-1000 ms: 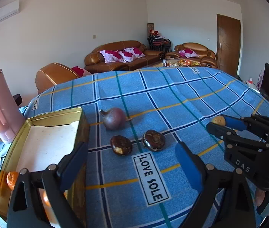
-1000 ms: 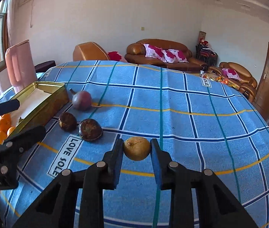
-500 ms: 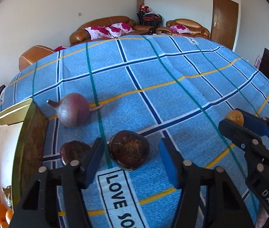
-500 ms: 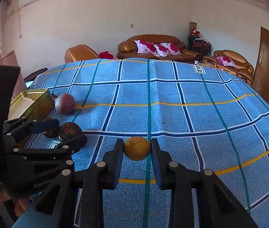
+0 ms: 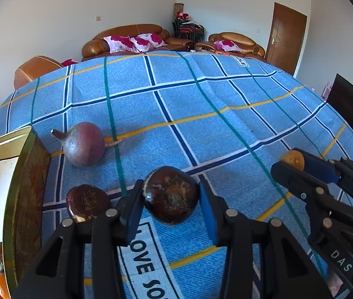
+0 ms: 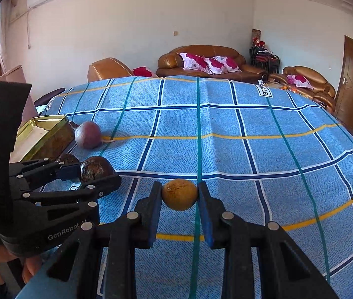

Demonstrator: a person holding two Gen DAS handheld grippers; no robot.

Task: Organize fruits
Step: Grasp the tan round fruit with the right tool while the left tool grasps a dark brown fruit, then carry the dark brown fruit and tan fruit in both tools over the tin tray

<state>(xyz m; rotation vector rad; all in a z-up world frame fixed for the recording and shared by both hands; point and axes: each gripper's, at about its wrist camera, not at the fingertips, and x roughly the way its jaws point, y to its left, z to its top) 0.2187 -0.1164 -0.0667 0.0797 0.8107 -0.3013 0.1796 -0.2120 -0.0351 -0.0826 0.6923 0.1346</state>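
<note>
Left tongs (image 5: 171, 205) are closing narrow around a dark fruit (image 5: 172, 194) on the counter (image 5: 201, 129), pads touching it. Right tongs (image 6: 179, 205) clamp a yellow fruit (image 6: 179, 194). Cloth label (image 5: 149, 261) reads "LOVE SO"; right tongs marked "DAS", left "GenRobot".

A white label sewn into the blue checked cloth (image 5: 201, 124) on the tabletop reads "LOVE SO", its last letters cut off by the frame edge. A second white label (image 6: 264, 91) at the cloth's far edge shows only "OLE". The right hand-held gripper (image 5: 291, 160) carries the white letters "DAS" on its black body. The left hand-held gripper (image 6: 96, 172) bears "GenRobot.A", with smaller, partly hidden print ending in "System" beside it.
</note>
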